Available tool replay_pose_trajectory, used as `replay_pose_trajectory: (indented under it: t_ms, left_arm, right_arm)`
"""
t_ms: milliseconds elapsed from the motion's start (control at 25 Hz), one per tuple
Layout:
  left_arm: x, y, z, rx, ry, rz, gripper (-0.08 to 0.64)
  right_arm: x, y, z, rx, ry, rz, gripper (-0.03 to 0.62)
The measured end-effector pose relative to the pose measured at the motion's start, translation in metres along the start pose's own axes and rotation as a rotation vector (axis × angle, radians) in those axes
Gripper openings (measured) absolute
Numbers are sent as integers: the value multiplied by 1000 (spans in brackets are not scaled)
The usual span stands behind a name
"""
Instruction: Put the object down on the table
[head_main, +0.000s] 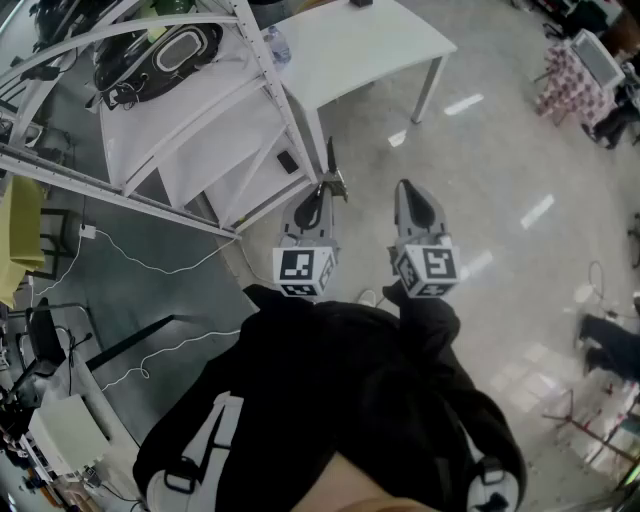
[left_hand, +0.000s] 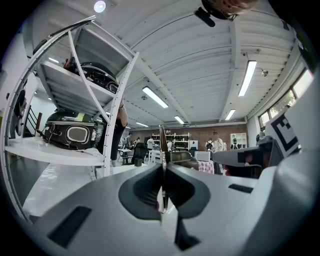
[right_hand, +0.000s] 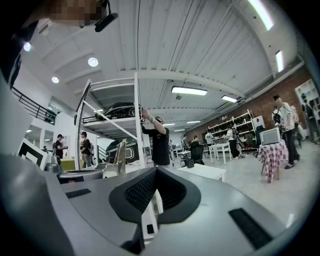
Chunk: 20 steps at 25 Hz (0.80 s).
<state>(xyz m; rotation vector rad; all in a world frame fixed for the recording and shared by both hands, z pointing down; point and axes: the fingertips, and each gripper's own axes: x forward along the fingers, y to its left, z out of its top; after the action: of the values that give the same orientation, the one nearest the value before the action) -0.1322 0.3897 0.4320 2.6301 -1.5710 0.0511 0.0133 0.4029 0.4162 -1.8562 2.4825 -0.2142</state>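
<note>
While left claw (head_main: 324, 192) pinches a thin dark strip (head_main: 331, 165), right claw (head_main: 405, 188) closed, empty: carry to white tabletop (head_main: 380, 45), lower flat, release.

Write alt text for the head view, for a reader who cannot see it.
A person in black, seen from above, holds two grippers over a grey floor: the left gripper is shut on a thin dark flat object, the right gripper is shut and empty. A white table and a white shelf rack stand ahead.
</note>
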Motion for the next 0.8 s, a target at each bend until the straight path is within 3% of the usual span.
replay_pose_trajectory:
  t_ms: [800]
  left_arm:
    - [28,-48,-5,10,24,56,3]
  right_arm:
    - [-7,-62,12,36,-31,54,2]
